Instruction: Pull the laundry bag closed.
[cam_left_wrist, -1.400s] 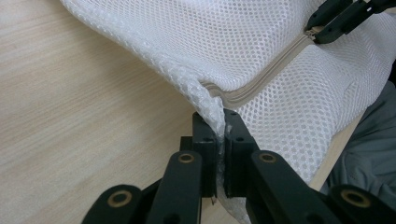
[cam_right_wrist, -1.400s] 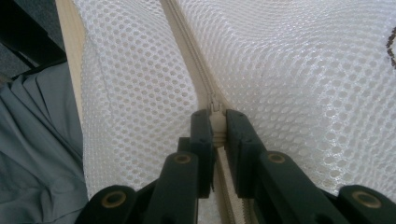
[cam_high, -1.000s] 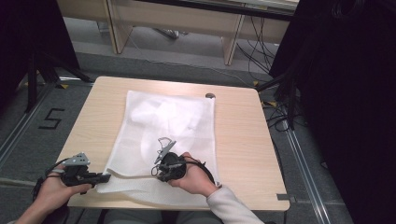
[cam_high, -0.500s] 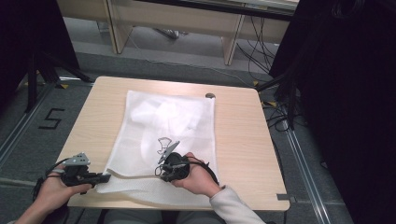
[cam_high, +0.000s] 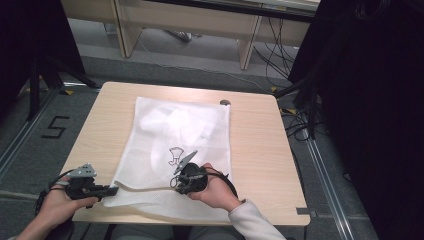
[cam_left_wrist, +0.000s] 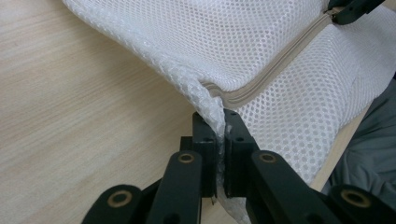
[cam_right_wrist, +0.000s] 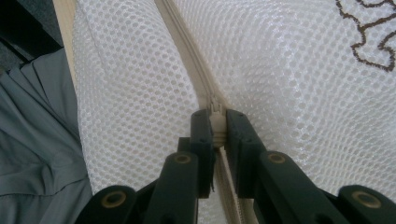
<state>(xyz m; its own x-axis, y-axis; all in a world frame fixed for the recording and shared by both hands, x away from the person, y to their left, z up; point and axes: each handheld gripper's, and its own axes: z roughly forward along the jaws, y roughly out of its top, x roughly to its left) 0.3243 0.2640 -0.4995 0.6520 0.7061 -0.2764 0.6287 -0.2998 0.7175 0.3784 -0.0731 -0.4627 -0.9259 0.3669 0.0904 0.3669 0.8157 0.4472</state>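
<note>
A white mesh bag (cam_high: 175, 125) lies flat on the wooden table (cam_high: 260, 150), with a beige zipper (cam_left_wrist: 280, 60) running along its near edge. My left gripper (cam_high: 112, 190) (cam_left_wrist: 220, 123) is at the bag's near left corner, shut on the mesh at the zipper's end. My right gripper (cam_high: 176, 186) (cam_right_wrist: 217, 122) sits further right along the zipper (cam_right_wrist: 187, 42), shut on the zipper pull (cam_right_wrist: 215, 111). A small brown printed figure (cam_high: 175, 155) (cam_right_wrist: 369, 37) marks the mesh just beyond the right gripper. The right gripper's tips (cam_left_wrist: 350, 9) also show far off in the left gripper view.
A small dark round object (cam_high: 225, 102) rests at the table's far edge. The bag's near edge lies close to the table's front edge, where the person's grey clothing (cam_right_wrist: 37, 140) begins. Bare wood flanks the bag on both sides.
The right gripper has shifted slightly to the right along the zipper. The left gripper has held still on the corner.
</note>
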